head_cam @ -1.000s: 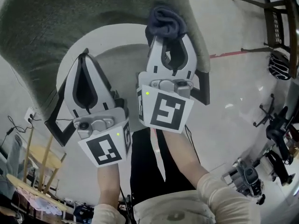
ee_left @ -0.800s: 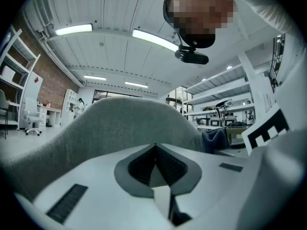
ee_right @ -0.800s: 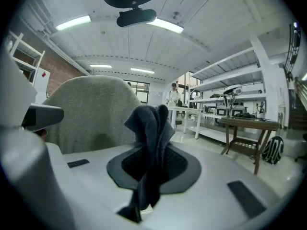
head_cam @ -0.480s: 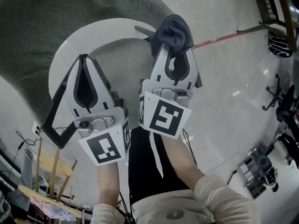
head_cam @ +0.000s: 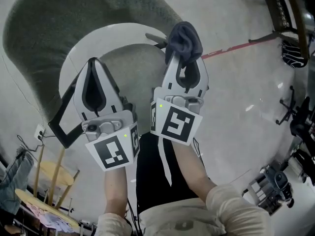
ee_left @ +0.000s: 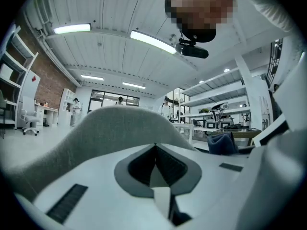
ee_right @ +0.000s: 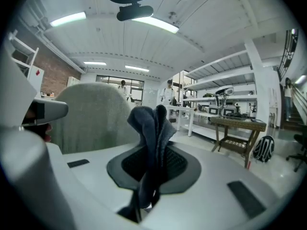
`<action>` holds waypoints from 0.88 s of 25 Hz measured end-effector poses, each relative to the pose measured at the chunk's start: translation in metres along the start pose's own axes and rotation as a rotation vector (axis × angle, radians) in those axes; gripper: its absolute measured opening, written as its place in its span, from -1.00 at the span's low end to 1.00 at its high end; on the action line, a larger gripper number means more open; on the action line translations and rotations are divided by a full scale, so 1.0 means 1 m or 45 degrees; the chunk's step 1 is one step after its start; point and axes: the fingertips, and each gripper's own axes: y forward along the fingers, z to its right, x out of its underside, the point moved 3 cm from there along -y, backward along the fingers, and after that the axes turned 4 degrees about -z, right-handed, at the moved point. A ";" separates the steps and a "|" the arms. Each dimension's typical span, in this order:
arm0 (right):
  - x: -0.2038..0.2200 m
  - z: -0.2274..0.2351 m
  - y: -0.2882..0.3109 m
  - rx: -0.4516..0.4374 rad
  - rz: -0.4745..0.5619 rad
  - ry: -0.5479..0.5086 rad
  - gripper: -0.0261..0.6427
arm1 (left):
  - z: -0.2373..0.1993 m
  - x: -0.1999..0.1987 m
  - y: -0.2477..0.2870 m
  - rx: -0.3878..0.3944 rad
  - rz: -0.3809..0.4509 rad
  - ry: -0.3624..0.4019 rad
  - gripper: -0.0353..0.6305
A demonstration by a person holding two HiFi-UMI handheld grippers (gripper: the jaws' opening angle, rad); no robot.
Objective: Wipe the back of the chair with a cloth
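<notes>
One chair (head_cam: 74,28), grey back curving at 11 o'clock. Two grippers: my left gripper (head_cam: 92,63) at 9, jaws pressed together, nothing between. My right gripper (head_cam: 183,65) at 1 pinches one dark cloth (head_cam: 183,38), bunched near the chair's edge.

Left hand-held gripper (head_cam: 92,63) centre-left of frame, jaws together, nothing between them. Right hand-held gripper (head_cam: 183,59) just beside it, slightly higher, jaws clamped on cloth (head_cam: 183,38). Both forearms (head_cam: 115,191) reach up from bottom centre.
</notes>
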 end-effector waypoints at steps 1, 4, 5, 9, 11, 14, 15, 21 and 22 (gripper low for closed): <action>-0.014 -0.003 0.003 -0.044 0.025 -0.007 -0.75 | -0.002 -0.010 0.000 -0.031 0.007 -0.007 -0.85; -0.073 -0.020 0.002 -0.208 0.098 0.003 -0.75 | -0.009 -0.061 -0.010 -0.131 0.052 -0.010 -0.84; -0.100 -0.029 0.001 -0.274 0.121 0.028 -0.75 | -0.013 -0.085 -0.013 -0.165 0.079 -0.001 -0.84; -0.215 -0.084 -0.014 -0.576 0.266 0.068 -0.75 | -0.045 -0.180 -0.033 -0.326 0.204 0.036 -0.84; -0.263 -0.112 -0.035 -0.736 0.349 0.032 -0.75 | -0.062 -0.220 -0.055 -0.417 0.244 0.052 -0.84; -0.311 -0.128 -0.080 -0.922 0.363 -0.053 -0.75 | -0.068 -0.271 -0.101 -0.498 0.234 0.018 -0.85; -0.323 -0.130 -0.093 -0.979 0.344 -0.073 -0.75 | -0.070 -0.285 -0.115 -0.516 0.229 -0.005 -0.84; -0.342 -0.131 -0.155 -1.252 0.260 -0.186 -0.75 | -0.045 -0.333 -0.176 -0.565 0.214 0.028 -0.84; -0.344 -0.131 -0.162 -1.282 0.273 -0.200 -0.75 | -0.041 -0.338 -0.181 -0.575 0.218 0.052 -0.85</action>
